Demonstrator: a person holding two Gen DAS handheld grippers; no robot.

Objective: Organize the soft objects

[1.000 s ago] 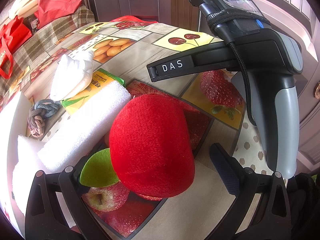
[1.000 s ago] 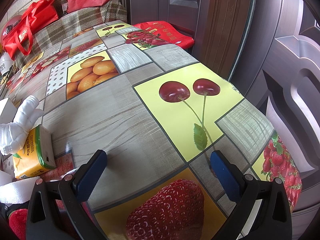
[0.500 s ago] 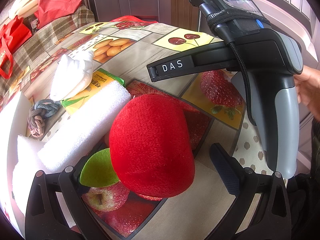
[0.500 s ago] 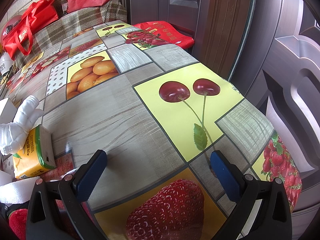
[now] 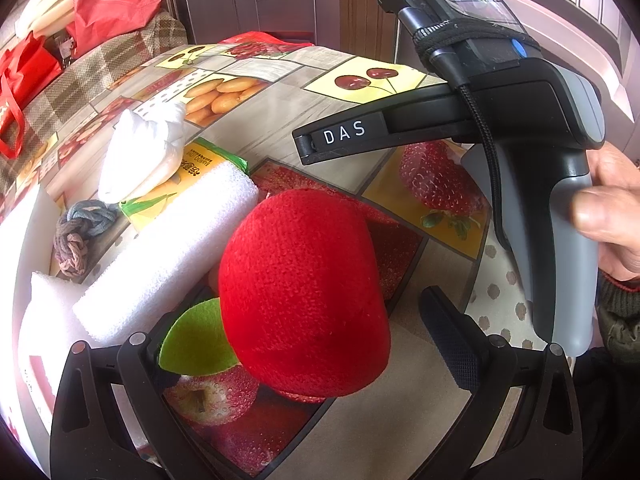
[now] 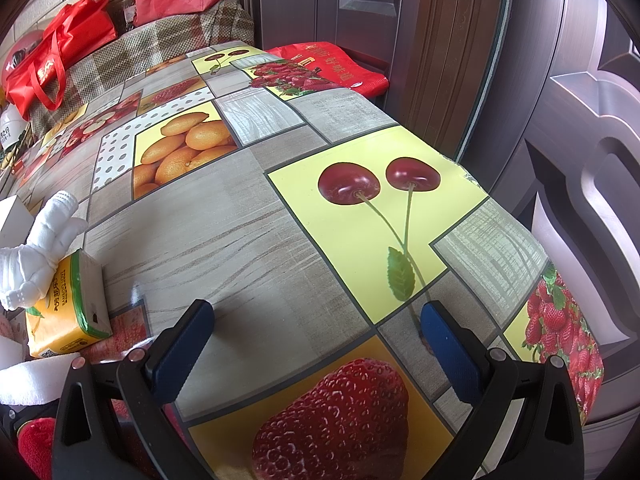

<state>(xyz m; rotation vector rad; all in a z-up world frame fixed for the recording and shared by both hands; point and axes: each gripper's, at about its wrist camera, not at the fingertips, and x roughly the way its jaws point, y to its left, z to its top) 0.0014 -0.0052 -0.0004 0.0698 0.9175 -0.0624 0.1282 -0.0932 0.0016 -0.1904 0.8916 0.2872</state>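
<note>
A red plush apple (image 5: 304,296) with a green felt leaf (image 5: 196,340) lies on the fruit-print tablecloth, between the open jaws of my left gripper (image 5: 308,344). Beside it lie a white foam block (image 5: 168,252), a yellow-green tissue pack (image 5: 188,176), a white plush toy (image 5: 140,148) and a grey knotted rope (image 5: 76,232). My right gripper (image 6: 316,344) is open and empty over bare tablecloth; its body (image 5: 520,120) shows in the left wrist view, with a hand (image 5: 612,216) on its handle. The tissue pack (image 6: 68,304) and white toy (image 6: 36,252) sit at its left.
The table edge (image 6: 560,280) curves close on the right, with a dark wooden door (image 6: 440,40) behind. Red bags (image 6: 52,60) and a plaid-covered seat (image 6: 160,44) stand at the far end. A white box (image 5: 16,240) is at the left.
A hand has come into the left wrist view and now rests on the right gripper's handle. Neither gripper nor any object has moved.
</note>
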